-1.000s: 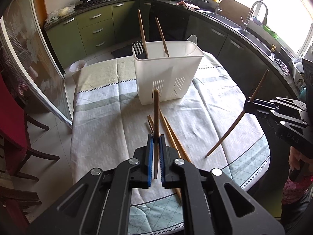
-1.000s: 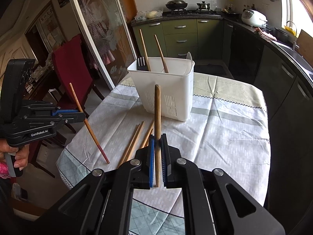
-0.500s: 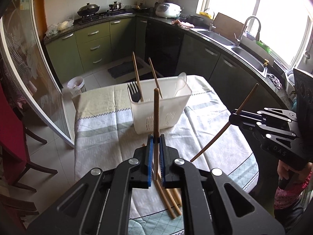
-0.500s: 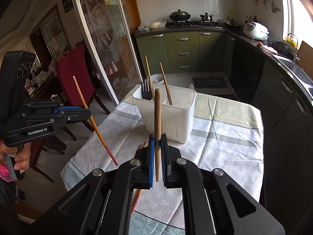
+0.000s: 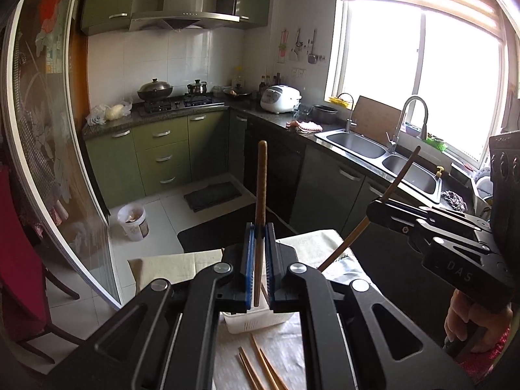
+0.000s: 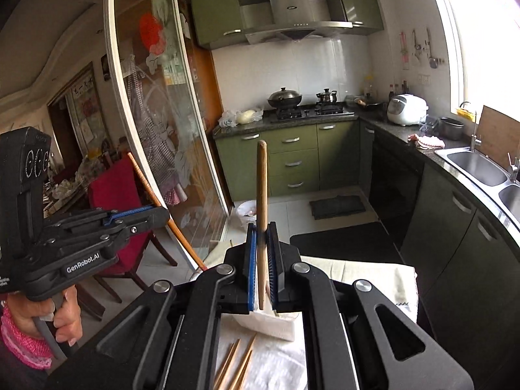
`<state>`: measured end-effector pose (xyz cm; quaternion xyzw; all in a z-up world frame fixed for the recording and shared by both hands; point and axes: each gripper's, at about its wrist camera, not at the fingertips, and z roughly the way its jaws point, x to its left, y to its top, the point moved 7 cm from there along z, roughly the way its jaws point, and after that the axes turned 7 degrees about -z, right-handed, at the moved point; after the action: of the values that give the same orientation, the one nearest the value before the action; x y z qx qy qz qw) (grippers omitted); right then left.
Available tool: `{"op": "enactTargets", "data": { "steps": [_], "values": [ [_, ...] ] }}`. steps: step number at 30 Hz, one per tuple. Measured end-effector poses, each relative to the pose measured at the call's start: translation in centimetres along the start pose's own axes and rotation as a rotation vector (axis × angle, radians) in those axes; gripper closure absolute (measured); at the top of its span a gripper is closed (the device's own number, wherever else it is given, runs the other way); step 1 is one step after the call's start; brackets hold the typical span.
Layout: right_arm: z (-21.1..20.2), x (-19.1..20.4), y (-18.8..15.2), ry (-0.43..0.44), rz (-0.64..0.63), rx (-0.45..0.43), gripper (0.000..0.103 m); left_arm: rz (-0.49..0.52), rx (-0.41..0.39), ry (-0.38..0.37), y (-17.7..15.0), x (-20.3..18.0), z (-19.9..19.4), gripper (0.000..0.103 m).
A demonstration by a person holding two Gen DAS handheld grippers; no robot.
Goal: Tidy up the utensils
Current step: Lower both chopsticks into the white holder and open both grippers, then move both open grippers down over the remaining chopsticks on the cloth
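Observation:
My left gripper (image 5: 259, 232) is shut on a wooden chopstick (image 5: 261, 188) that stands upright above the jaws. My right gripper (image 6: 261, 232) is likewise shut on an upright chopstick (image 6: 261, 182). Each shows in the other's view: the right gripper (image 5: 373, 211) with its slanted chopstick (image 5: 401, 174), the left gripper (image 6: 162, 216) with its chopstick (image 6: 183, 242). The white utensil holder (image 5: 256, 323) (image 6: 271, 325) sits on the table, mostly hidden behind the jaws. Three loose chopsticks (image 5: 256, 367) (image 6: 237, 364) lie on the tablecloth in front of it.
The table with its pale cloth (image 5: 169, 266) (image 6: 364, 273) lies low in both views. A glass sliding door (image 6: 156, 130) and a red chair (image 6: 120, 195) stand to the left. Green cabinets and a double sink (image 5: 373, 149) run along the right. A bucket (image 5: 133, 221) is on the floor.
Both grippers have risen and tipped upward, each keeping its chopstick. The holder, in full view a second ago, has dropped behind the jaws, and the kitchen wall fills the views.

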<state>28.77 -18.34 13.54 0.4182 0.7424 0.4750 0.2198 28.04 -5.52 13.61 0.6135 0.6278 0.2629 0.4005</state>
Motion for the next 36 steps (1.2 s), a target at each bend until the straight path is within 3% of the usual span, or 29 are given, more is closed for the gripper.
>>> {"op": "enactTargets", "data": {
  "steps": [5,12,19,25,32,36],
  "values": [
    [4.7,-1.1,-0.7,-0.04,0.007,0.052,0.096,-0.015,0.035,0.021,-0.9,0.7,4.6,0.097],
    [11.3,-1.1,-6.4,-0.023,-0.015,0.222,0.096,-0.041,0.162,0.052,-4.8,2.5,10.0,0.097],
    [14.0,-0.9,-10.3,-0.011,-0.019,0.312,0.095,-0.058,0.304,0.08,-9.0,3.6,13.3,0.097],
    [12.8,-0.5,-10.6,-0.007,-0.022,0.3,0.095,-0.069,0.329,0.086,-9.8,3.8,13.7,0.092],
    [6.2,-0.5,-10.6,0.035,-0.009,0.196,0.084,-0.071,0.331,0.078,-10.2,3.5,10.7,0.068],
    [2.3,-1.9,-14.4,-0.025,-0.004,0.19,0.08,-0.089,0.43,0.098,-14.4,4.5,9.2,0.056]
  ]
}}
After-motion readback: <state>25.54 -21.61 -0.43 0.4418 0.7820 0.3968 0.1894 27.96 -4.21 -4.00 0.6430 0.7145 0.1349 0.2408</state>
